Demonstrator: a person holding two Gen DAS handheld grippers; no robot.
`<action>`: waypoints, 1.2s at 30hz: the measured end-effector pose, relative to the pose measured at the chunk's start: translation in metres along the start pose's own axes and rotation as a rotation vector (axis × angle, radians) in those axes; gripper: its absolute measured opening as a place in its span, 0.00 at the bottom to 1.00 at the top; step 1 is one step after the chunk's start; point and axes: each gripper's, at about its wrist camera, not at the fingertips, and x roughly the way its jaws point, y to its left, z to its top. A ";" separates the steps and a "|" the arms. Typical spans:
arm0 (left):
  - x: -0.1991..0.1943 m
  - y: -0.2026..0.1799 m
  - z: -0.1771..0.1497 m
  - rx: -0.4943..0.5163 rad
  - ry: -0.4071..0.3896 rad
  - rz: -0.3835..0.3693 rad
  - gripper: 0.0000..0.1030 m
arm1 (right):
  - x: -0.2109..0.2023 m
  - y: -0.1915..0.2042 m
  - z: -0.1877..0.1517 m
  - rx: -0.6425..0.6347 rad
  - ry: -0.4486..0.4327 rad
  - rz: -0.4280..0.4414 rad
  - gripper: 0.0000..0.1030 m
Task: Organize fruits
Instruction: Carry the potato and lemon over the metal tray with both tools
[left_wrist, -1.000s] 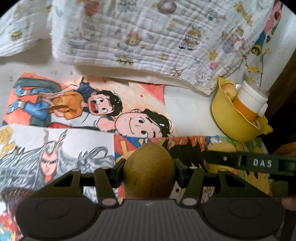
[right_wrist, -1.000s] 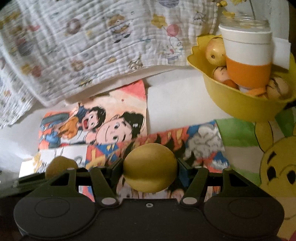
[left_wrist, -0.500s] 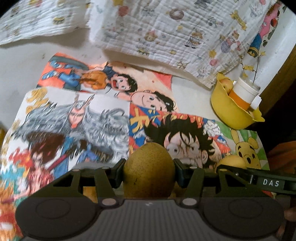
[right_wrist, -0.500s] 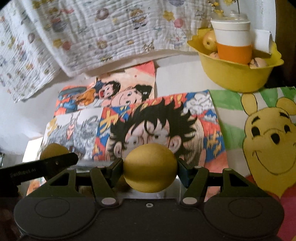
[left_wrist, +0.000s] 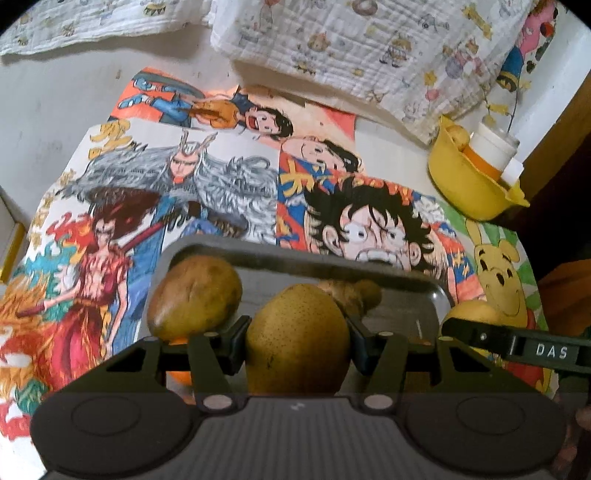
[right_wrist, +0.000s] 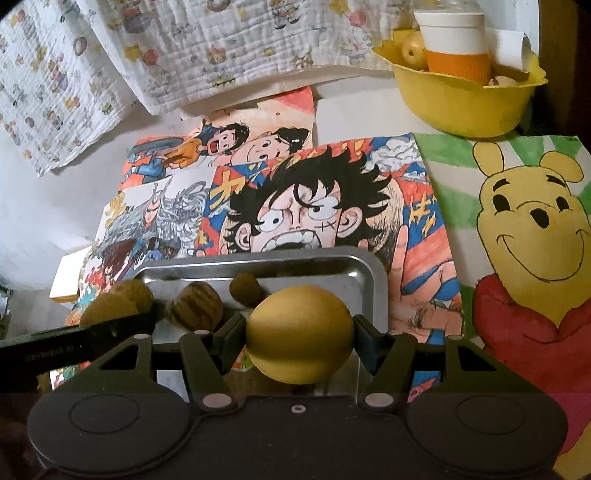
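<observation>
Left tongs (left_wrist: 297, 341) pinching speckled pear (left_wrist: 297, 341), right tongs (right_wrist: 299, 334) round yellow fruit (right_wrist: 299, 334), above tray (right_wrist: 258, 260).

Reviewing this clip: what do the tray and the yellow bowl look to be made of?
The tray looks like bare metal, probably steel or aluminium: grey, shiny, with mirror-like reflections on its raised rim and rounded corners. The yellow bowl looks like moulded plastic: even opaque colour, a dull sheen and a thin wavy rim. Neither can be confirmed by look alone.
</observation>
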 end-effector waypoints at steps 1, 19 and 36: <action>0.000 -0.001 -0.003 0.001 0.005 0.002 0.56 | 0.000 0.000 -0.001 -0.003 -0.001 -0.001 0.62; 0.010 -0.010 -0.015 0.009 0.055 0.040 0.56 | 0.001 0.003 0.001 -0.022 -0.004 0.001 0.62; 0.022 -0.006 -0.011 -0.003 0.092 0.083 0.56 | 0.021 0.009 0.018 -0.038 0.025 -0.004 0.62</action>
